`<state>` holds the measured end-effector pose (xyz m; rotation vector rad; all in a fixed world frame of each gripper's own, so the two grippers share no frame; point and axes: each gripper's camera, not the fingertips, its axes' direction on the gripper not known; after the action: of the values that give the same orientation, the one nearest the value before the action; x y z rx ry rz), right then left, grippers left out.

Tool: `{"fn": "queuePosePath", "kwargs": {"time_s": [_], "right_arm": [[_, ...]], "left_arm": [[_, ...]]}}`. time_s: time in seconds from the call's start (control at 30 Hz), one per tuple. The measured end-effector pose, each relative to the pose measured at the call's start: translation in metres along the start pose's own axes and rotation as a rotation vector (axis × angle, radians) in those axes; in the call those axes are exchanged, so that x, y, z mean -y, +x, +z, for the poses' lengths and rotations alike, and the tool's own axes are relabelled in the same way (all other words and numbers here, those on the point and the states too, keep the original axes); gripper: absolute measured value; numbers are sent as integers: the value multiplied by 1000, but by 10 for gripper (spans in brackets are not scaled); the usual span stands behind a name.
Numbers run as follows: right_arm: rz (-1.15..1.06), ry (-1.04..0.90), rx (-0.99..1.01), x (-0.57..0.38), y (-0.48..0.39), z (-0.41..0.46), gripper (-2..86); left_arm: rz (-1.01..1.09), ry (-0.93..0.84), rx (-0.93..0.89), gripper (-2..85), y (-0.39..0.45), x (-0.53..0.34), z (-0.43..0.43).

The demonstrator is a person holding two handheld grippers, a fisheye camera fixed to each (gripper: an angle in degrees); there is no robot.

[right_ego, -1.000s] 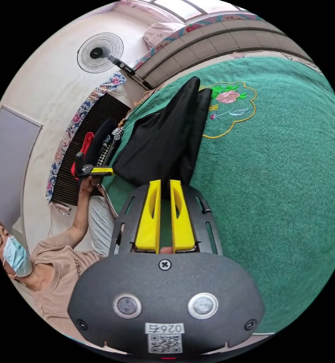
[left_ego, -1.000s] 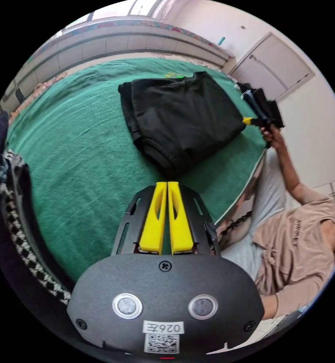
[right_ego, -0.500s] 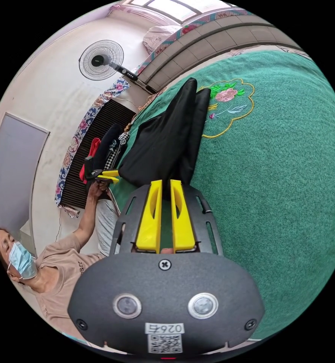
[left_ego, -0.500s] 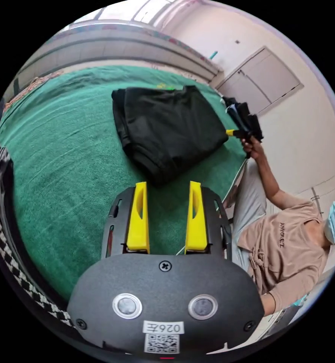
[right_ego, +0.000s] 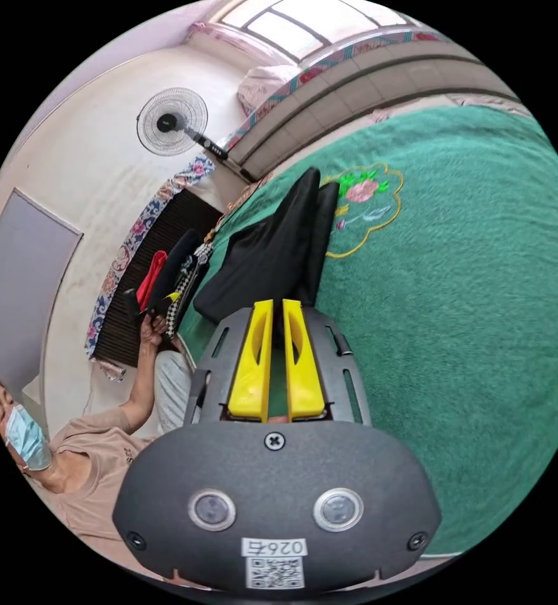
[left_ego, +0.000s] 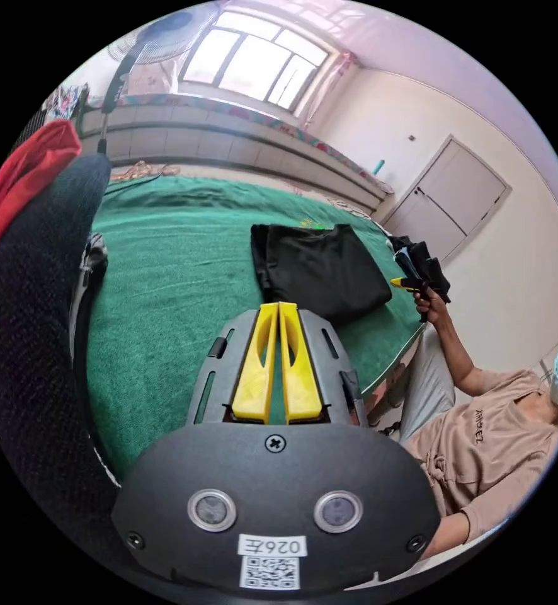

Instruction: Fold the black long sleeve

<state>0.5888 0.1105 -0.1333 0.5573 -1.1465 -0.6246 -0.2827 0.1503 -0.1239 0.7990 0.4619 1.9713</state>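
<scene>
Already folded, the black long sleeve (left_ego: 320, 271) lies on the green blanket (left_ego: 165, 265) near its edge, long axis running along that edge. Both the left gripper (left_ego: 279, 309) and right gripper (right_ego: 273, 307) hover closed, empty, clear of the garment.

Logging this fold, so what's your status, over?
Left gripper shut, empty, off the cloth. Right gripper shut, empty. Black long sleeve folded on green cover. Nothing in the way.

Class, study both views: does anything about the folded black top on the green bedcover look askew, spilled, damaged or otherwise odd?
Nothing stands out. The black long sleeve lies folded in a compact bundle on the green bedcover, with no loose sleeve trailing out. Both claws are off it.
</scene>
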Motion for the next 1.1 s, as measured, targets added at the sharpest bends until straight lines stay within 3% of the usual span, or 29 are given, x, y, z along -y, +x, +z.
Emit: {"fn": "queuePosePath", "kwargs": {"time_s": [0.07, 0.2, 0.3, 0.4, 0.47, 0.6, 0.77, 0.87, 0.97, 1.1], "right_arm": [[-46, 102, -91, -17, -26, -18, -5], [-134, 149, -64, -34, -58, -6, -9], [-141, -5, -96, -34, -68, 40, -9], [-102, -142, -163, -38, -64, 71, -9], [-100, -94, -158, -50, -70, 60, -9], [-195, 76, -245, -83, -105, 30, -8], [-426, 388, -507, -157, -191, -4, 0], [-595, 639, -651, -214, -248, -22, 32], [-726, 849, -593, -264, -292, -44, 46], [-832, 828, -402, -293, -330, -71, 2]], "left_arm": [[109, -31, 27, -10, 39, 13, 13], [278, -140, 182, -10, 103, 33, 61], [261, -416, 273, -10, 98, 29, 110], [172, -344, 194, -10, 90, 26, 72], [152, -228, 138, -10, 92, 18, 36], [154, 164, 74, -10, 105, -5, -65], [262, 421, 119, -10, 143, -39, -146], [350, 671, -30, -10, 171, -64, -202], [479, 871, -239, -9, 200, -84, -248], [663, 963, -286, -5, 243, -88, -279]]}}
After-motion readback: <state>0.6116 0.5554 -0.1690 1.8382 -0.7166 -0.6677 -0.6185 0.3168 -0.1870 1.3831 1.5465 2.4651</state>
